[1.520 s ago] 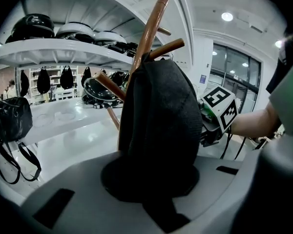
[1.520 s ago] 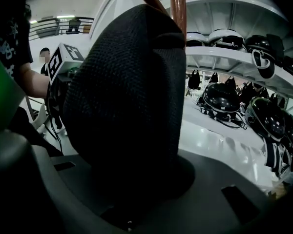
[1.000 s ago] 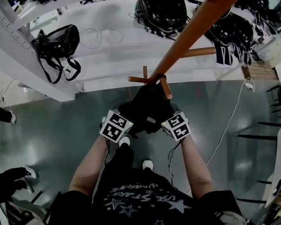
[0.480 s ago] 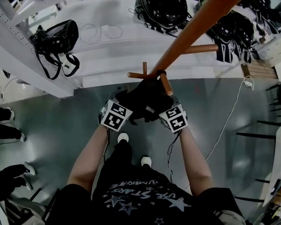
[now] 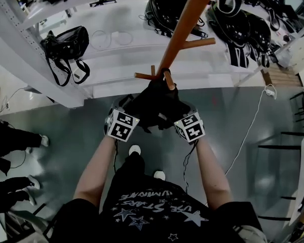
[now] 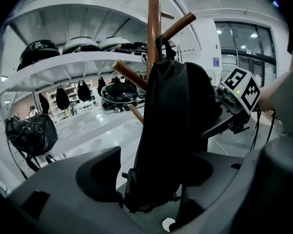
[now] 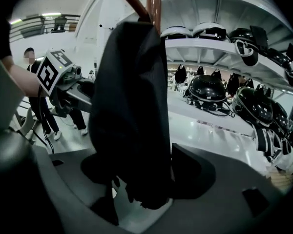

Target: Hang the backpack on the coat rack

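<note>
On my feed: black short-sleeved T-shirt [image 5: 152, 211] with white stars and lettering, dark trousers [image 5: 134, 172], white shoes [image 5: 135, 150]. Left gripper [image 6: 151, 177] and right gripper [image 7: 144, 174] have matte grey moulded shells. Their jaws have just spread apart about the backpack [image 5: 154, 108]. Each carries a black-and-white marker cube [image 5: 123, 127], and thin dark cables [image 5: 185, 166] trail below.

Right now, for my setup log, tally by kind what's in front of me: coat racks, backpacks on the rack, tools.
Coat rack: 1
Backpack: 1
Tools: 2, left tool and right tool, jaws of both just opened, backpack hanging between them
Total: 4
</note>
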`<move>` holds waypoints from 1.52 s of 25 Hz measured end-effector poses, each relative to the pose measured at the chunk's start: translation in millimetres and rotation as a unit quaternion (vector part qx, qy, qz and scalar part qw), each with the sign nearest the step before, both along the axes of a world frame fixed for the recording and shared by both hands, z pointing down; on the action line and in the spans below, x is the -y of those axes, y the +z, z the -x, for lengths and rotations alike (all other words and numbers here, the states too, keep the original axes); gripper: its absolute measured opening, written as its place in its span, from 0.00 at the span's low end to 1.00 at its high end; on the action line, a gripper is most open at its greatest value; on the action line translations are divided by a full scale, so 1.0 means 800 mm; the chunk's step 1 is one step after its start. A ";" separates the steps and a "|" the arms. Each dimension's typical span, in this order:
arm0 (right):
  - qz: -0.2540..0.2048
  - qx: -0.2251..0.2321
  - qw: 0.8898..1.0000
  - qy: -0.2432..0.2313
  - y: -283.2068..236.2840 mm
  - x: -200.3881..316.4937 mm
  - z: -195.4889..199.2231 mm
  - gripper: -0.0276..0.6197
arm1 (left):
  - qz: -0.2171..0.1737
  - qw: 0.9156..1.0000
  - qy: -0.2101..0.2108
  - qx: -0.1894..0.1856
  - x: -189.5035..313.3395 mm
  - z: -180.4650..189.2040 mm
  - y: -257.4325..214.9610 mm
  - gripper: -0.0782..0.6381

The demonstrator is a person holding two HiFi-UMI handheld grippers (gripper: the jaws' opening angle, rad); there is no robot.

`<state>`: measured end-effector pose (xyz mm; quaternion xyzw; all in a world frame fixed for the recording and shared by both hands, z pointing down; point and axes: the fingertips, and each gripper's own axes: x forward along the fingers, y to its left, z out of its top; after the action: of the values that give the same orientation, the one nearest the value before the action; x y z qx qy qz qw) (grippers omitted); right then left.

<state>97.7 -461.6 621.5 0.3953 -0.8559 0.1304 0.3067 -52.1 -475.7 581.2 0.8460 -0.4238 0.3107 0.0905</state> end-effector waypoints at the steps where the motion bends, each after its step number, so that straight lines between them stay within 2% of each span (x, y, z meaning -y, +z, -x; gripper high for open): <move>1: -0.006 0.003 1.000 -0.001 -0.008 -0.005 -0.001 0.52 | -0.006 1.000 -0.004 0.000 -0.006 0.000 -0.007 0.57; 11: -0.066 0.041 0.997 0.001 -0.094 -0.073 -0.030 0.52 | -0.049 0.998 -0.039 -0.018 -0.097 -0.020 -0.070 0.57; 14: -0.073 0.065 0.995 0.009 -0.113 -0.097 -0.043 0.51 | -0.053 0.997 -0.046 -0.029 -0.133 -0.033 -0.082 0.57; 20: -0.071 0.113 0.991 0.032 -0.124 -0.146 -0.076 0.26 | -0.074 0.993 -0.070 -0.059 -0.201 -0.058 -0.107 0.56; 23: -0.076 0.123 0.988 0.043 -0.122 -0.163 -0.088 0.12 | -0.076 0.991 -0.081 -0.075 -0.229 -0.068 -0.114 0.45; 25: -0.078 0.134 0.987 0.047 -0.123 -0.173 -0.093 0.07 | -0.071 0.992 -0.074 -0.078 -0.245 -0.076 -0.113 0.40; 29: -0.085 0.150 0.983 0.055 -0.131 -0.191 -0.107 0.06 | -0.054 0.995 -0.049 -0.073 -0.261 -0.101 -0.101 0.28; 33: -0.086 0.158 0.981 0.074 -0.138 -0.205 -0.121 0.06 | -0.042 0.993 -0.051 -0.093 -0.267 -0.116 -0.099 0.21; 38: -0.091 0.148 0.981 0.090 -0.144 -0.224 -0.107 0.06 | -0.040 0.993 -0.038 -0.100 -0.285 -0.099 -0.105 0.16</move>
<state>183.6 -282.6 506.1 0.4732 -0.8612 0.1356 0.1267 27.2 -247.6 497.4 0.8591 -0.4566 0.2032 0.1101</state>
